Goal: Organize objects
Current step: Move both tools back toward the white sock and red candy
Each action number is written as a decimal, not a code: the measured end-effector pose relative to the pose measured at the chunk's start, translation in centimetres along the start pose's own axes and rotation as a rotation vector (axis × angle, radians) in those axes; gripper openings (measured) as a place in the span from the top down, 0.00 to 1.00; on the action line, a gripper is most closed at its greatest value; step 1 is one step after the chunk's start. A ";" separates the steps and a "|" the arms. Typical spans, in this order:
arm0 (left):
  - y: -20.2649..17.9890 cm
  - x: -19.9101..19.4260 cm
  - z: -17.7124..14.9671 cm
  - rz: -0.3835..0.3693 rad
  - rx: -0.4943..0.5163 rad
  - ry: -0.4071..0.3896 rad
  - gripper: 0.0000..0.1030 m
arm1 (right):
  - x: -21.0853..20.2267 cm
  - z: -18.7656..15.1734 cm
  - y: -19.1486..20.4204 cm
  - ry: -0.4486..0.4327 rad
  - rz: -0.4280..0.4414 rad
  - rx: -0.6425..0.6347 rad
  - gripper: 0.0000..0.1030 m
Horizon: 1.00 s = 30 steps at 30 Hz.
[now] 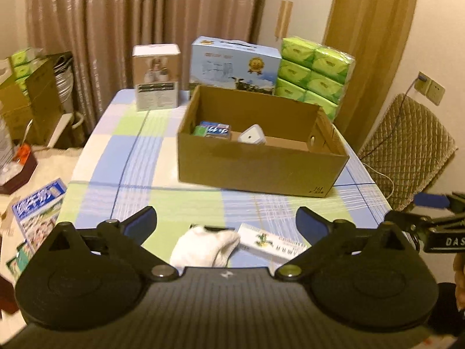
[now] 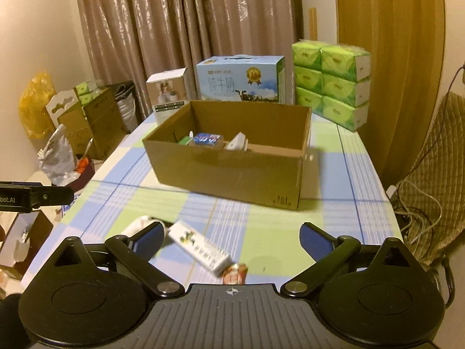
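Checked cloth covers the bench (image 1: 122,157). Both pairs of fingers are spread wide, holding nothing. Between the left gripper (image 1: 225,222) fingers lie a white sock (image 1: 203,247) and a white carton (image 1: 270,242); ahead stands the cardboard box (image 1: 255,168). Near the right gripper (image 2: 232,237) lies a red packet (image 2: 235,273).

Brown curtain (image 2: 186,29) behind; quilted chair (image 1: 407,151) right; green tissue packs (image 2: 331,81) stacked.

tablecloth (image 1: 139,157) showing blue/green/white check | cardboard box (image 1: 261,168) showing plain brown | sock (image 1: 203,247) showing white | tissue packs (image 1: 316,72) showing bright green | milk carton (image 2: 241,77) showing light blue | curtain (image 2: 189,29) showing shiny beige-brown
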<state>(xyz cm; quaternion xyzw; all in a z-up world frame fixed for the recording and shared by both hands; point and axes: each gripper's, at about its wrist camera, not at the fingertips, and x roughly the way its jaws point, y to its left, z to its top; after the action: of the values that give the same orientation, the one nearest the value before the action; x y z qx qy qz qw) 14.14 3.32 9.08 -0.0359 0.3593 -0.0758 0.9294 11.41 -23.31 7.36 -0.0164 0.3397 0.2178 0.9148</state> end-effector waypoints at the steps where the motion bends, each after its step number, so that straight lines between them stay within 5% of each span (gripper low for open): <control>1: 0.1 -0.5 -0.6 0.010 -0.006 -0.001 0.02 | -0.3 -0.4 0.1 -0.002 -0.004 0.002 0.02; 9: 0.5 -2.7 -4.9 0.118 0.005 -0.006 0.01 | -2.1 -4.0 0.3 0.004 -0.034 0.038 0.02; 19: -0.2 -2.1 -9.2 0.088 0.000 0.066 0.01 | -1.9 -7.5 0.1 0.061 -0.046 0.048 0.02; 30: -0.9 -1.6 -9.6 0.067 0.014 0.081 0.01 | -1.6 -8.1 0.0 0.071 -0.041 0.055 0.02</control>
<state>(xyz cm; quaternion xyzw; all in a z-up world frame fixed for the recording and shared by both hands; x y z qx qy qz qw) 6.42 2.56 3.12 -0.0142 0.3973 -0.0487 0.9163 5.37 -25.33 2.16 -0.0061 0.3775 0.1892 0.9065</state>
